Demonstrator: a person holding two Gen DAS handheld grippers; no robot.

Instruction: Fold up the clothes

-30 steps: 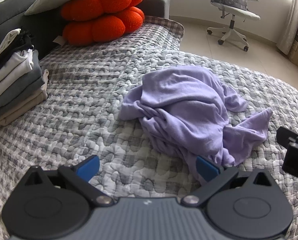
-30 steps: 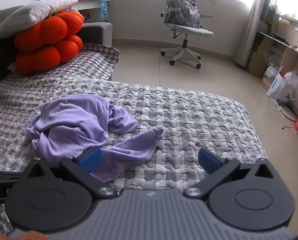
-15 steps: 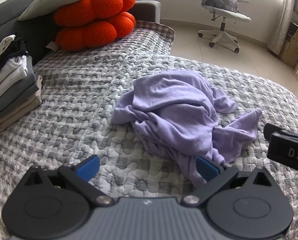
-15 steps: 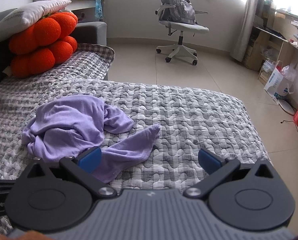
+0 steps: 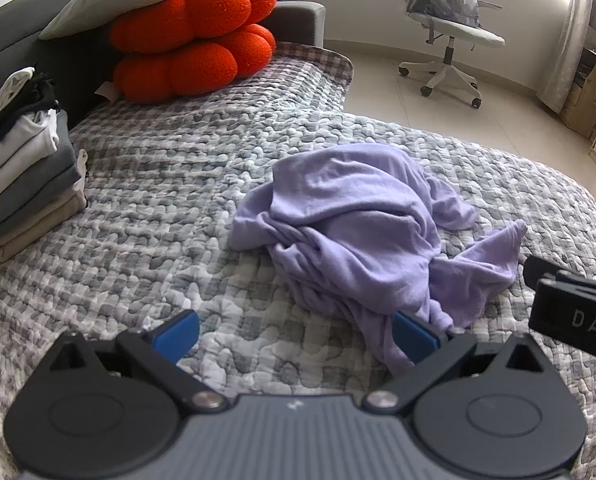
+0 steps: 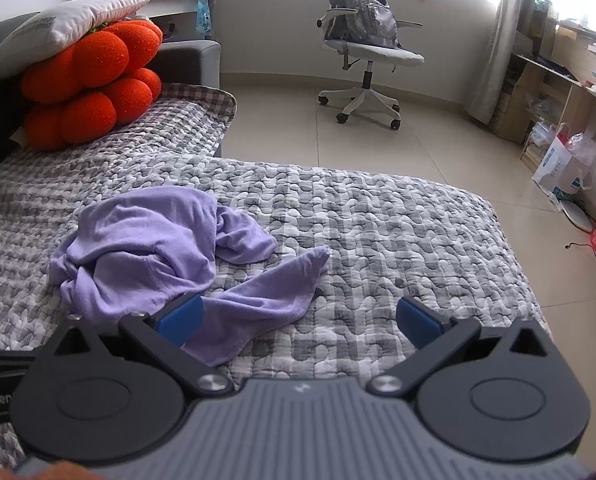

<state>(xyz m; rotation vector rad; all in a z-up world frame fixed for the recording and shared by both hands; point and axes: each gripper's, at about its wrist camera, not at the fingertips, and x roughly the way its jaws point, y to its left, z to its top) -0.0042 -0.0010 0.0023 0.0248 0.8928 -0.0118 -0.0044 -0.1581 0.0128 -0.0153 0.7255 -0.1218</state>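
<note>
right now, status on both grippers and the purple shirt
Left gripper open, right gripper open, both empty. Lilac shirt crumpled on the quilted bed cover, unfolded. Folded clothes stack off to the left, nothing blocking.

Our right hand-held gripper hangs wide open above the quilted bed, its left fingertip over the crumpled lavender shirt.

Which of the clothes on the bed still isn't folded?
The purple garment, lying crumpled in a loose heap mid-bed on the quilt. The other clothes sit flat in a folded stack at the left edge.
</note>
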